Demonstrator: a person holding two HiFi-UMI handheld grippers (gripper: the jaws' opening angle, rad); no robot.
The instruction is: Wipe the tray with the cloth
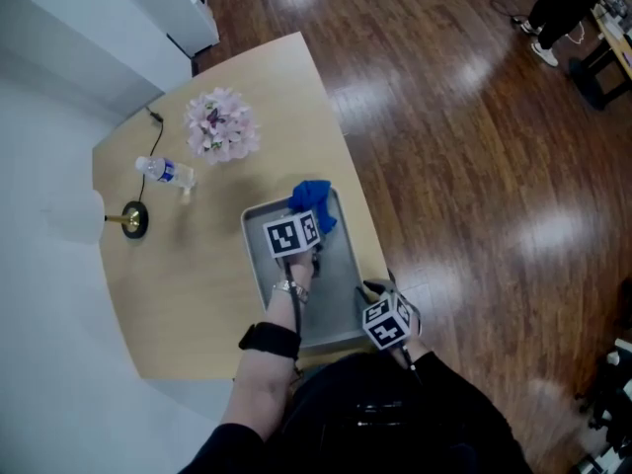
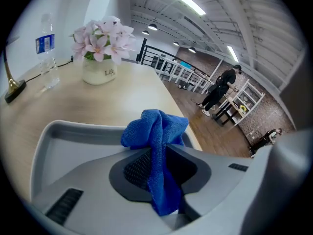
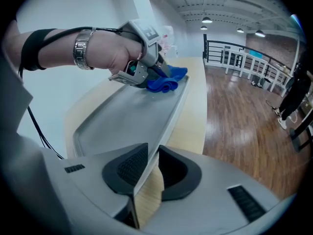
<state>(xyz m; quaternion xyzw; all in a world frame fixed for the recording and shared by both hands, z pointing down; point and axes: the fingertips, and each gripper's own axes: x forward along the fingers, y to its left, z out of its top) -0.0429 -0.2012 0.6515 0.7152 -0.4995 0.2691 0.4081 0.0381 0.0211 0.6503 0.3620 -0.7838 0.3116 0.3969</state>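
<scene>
Left gripper [image 2: 162,156] first: we've got its jaws clamped on the blue cloth [image 2: 156,131], which is pinched in a narrow fold between the pads and bunches up into a loose wad past the tips. In the right gripper view we can see that wad sitting down on the tray [image 3: 127,116], right at its far end, near the far right corner in the head view. Our left hand [image 3: 115,50] is wrapped around that gripper, with a metal bracelet and a black band on the wrist.

Right gripper [image 3: 152,165] is closed on the tray's near right rim, with the thin edge running slantwise between the two pads. The tray itself is grey, rectangular and sits flat on the pale wooden table [image 1: 178,284], close to the table's right edge.

Further out on the table there's a pot of pink flowers [image 1: 222,126], a water bottle [image 1: 166,172] lying on its side and a lamp [image 1: 128,217] with a round base. Dark wood floor [image 1: 474,117] lies beyond, and a person [image 2: 217,89] is standing way off in the background.
</scene>
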